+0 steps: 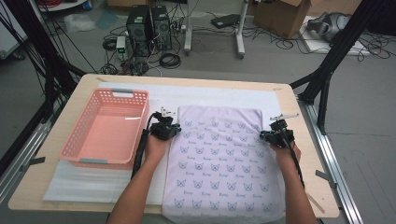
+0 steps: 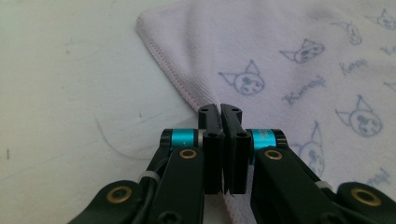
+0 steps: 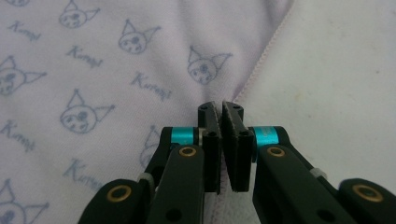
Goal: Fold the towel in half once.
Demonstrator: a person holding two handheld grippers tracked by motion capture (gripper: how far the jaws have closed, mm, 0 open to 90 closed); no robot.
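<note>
You have a pale lilac towel [image 1: 223, 161] printed with small cat faces laid flat on the surface [image 1: 289, 107], its near end hanging past the 6 o'clock edge. Your left hand-held gripper [image 1: 171, 127] sits at the towel's 9 o'clock hem, and in the left gripper view its jaws are pressed together on that stitched edge [image 2: 184, 95]. Your right hand-held gripper [image 1: 267, 136] is at the 3 o'clock hem, jaws likewise clamped on the border [image 3: 261, 63].

With both side edges pinched, you look to be at the start of a fold or a lift. The next move probably calls for raising both hems together and evenly so the cloth doesn't skew.

A pink basket [image 1: 74, 144] stands at 9 o'clock of the towel, just beside your left hand [image 1: 156, 145], and appears empty. How much cloth sits between each pair of jaws is hard to judge. The towel's near corners are cut off at the bottom of the high view.
</note>
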